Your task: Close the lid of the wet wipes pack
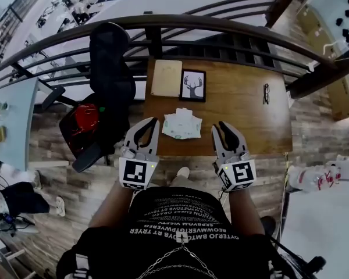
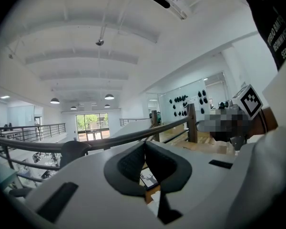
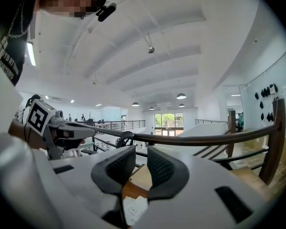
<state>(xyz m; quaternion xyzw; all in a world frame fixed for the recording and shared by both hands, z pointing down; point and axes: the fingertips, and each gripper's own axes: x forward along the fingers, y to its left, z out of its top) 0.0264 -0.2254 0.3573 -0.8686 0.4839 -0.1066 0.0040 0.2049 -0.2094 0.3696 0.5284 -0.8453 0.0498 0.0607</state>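
The wet wipes pack [image 1: 182,124], white with pale green print, lies on the wooden table [image 1: 244,121] near its front edge. Whether its lid stands up I cannot tell. My left gripper [image 1: 153,121] hovers just left of the pack and clear of it, with its jaw tips touching in the left gripper view [image 2: 144,144] and nothing held. My right gripper [image 1: 223,125] hovers to the pack's right, a short gap away. In the right gripper view this gripper [image 3: 141,152] shows a narrow empty slot between its pads, and part of the pack [image 3: 133,209] appears below the jaws.
A framed deer picture [image 1: 192,85] and a pale board [image 1: 166,77] lie at the table's back. Glasses [image 1: 266,93] rest at the right. A dark railing [image 1: 221,25] runs behind the table. A black office chair [image 1: 107,80] stands to its left.
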